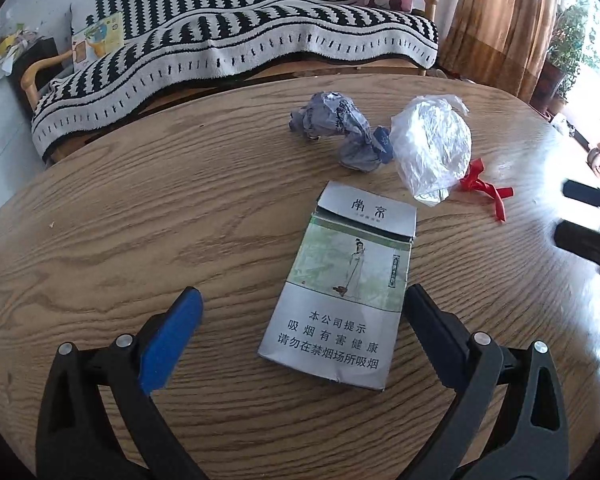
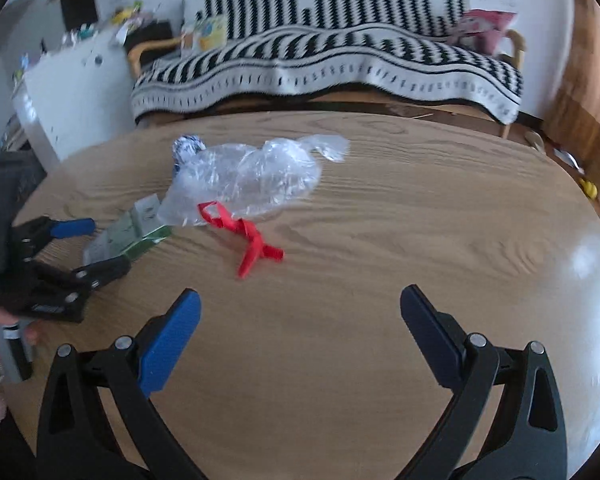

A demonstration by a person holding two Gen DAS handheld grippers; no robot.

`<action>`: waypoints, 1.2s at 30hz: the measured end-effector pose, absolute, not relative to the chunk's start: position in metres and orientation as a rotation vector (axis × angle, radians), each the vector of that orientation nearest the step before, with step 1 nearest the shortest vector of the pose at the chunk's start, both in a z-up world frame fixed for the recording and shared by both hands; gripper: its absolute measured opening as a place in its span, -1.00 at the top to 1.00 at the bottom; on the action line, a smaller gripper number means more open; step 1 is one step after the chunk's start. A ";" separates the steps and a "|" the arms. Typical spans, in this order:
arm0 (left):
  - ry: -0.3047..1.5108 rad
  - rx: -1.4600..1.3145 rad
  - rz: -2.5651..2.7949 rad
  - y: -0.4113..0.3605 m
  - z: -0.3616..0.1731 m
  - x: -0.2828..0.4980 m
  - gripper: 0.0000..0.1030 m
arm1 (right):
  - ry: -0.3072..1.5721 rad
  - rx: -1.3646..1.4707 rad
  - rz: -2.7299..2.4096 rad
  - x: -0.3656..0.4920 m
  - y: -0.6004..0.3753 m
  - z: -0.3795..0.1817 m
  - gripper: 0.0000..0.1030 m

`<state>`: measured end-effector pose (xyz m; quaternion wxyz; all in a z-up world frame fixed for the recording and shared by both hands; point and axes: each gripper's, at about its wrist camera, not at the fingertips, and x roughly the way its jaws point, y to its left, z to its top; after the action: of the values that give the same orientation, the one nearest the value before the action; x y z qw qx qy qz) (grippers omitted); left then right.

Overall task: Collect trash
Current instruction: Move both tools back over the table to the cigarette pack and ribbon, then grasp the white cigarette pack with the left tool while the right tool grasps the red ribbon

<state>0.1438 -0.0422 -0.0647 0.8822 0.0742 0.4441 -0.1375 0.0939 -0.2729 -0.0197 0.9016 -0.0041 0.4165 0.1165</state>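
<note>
left gripper (image 1: 304,300) spread wide, nothing clamped, low over oval wooden table (image 1: 140,208), fingers either side of near half of flattened cigarette pack (image 1: 340,292); contact w/ pack not clear. pack flat on table, chinese print facing up. just beyond it: crumpled grey-blue paper wad (image 1: 340,128) far centre, touching crumpled clear plastic bag (image 1: 432,148) to its right. red ribbon (image 1: 484,190) at bag's near-right edge, on tabletop. right gripper (image 2: 300,304) also spread apart, empty, over bare wood, near side of ribbon, well apart from it. seen at far right of left view, blurred. sofa w/ black-white striped throw (image 1: 236,40) behind table.
</note>
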 end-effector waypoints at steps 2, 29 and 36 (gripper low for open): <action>0.925 0.156 -0.287 -0.041 -0.065 0.144 -0.89 | 0.877 -0.038 0.270 0.109 -0.264 -0.024 -0.88; 0.925 0.158 -0.292 -0.043 -0.064 0.144 -0.90 | 0.941 -0.135 0.265 0.145 -0.239 -0.043 -0.90; 0.917 0.182 -0.319 -0.052 -0.056 0.138 -0.15 | 0.881 -0.150 0.311 0.132 -0.229 -0.034 0.54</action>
<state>0.1380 -0.0517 -0.0563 0.8805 0.0871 0.4402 -0.1530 0.1320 -0.2293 -0.0338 0.8902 -0.0721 0.4242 0.1499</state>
